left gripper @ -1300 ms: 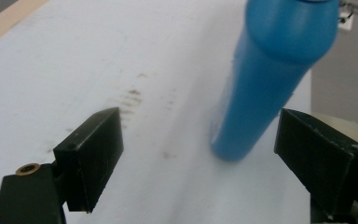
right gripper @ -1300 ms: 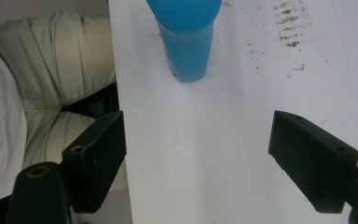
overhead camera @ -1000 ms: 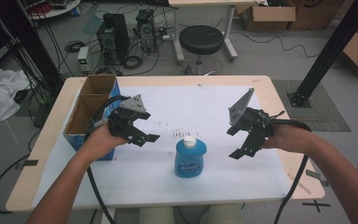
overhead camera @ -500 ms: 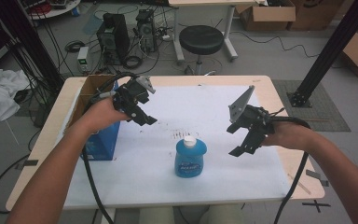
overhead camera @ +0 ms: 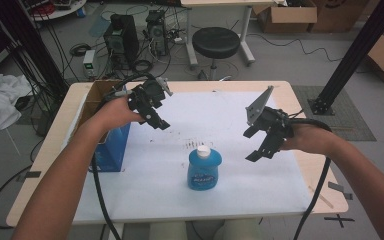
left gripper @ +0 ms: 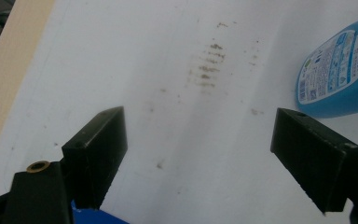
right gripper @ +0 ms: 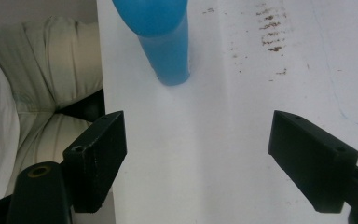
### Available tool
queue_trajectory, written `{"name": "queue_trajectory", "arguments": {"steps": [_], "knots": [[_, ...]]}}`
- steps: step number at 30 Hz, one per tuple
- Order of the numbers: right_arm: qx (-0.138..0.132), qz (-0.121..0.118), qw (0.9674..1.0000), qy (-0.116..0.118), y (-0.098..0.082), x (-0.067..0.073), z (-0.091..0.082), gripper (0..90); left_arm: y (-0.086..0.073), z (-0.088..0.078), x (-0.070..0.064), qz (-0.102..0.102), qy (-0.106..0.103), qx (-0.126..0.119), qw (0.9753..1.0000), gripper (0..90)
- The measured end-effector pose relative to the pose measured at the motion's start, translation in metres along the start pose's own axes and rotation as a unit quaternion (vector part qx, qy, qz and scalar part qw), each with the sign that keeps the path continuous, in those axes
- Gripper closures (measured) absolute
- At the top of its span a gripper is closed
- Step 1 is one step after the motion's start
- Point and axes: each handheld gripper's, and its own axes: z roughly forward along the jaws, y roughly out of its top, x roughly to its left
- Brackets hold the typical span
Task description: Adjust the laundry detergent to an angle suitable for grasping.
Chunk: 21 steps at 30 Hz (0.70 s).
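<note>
A blue bottle with a white cap stands upright on the white sheet, near the table's front middle. My left gripper hovers above the sheet's far left, next to the box. Its jaws have just been closing a little and stand open with nothing between them. In the left gripper view the bottle lies off to the upper right. My right gripper hangs open to the right of the bottle, apart from it. The bottle stands ahead of the jaws in the right gripper view.
An open cardboard box with blue sides sits at the table's left edge, under my left forearm. Brown smudges mark the sheet behind the bottle. The person's lap is at the table's near edge. A stool stands beyond the table.
My left hand has lifted and moved toward the far left of the table, away from the bottle. The right hand and the bottle have stayed put.
</note>
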Motion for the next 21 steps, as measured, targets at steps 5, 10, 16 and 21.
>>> {"name": "queue_trajectory", "arguments": {"steps": [5,10,16,21], "knots": [[-0.002,0.002,1.0,-0.001,0.001,-0.007,-0.002,19.5,0.002,0.0,0.001,0.006,-0.002,0.0,1.0,19.4],[-0.001,0.002,1.0,0.003,0.003,-0.014,0.001,19.8,0.002,0.002,0.001,0.009,-0.016,0.002,0.9998,20.0],[0.002,0.0,1.0,0.004,0.007,-0.016,0.0,19.8,0.005,0.001,-0.001,0.017,-0.02,-0.002,0.9997,19.7],[0.002,-0.002,1.0,0.004,0.009,-0.016,-0.002,19.8,0.004,0.0,-0.002,0.018,-0.022,-0.003,0.9996,18.6]]}}
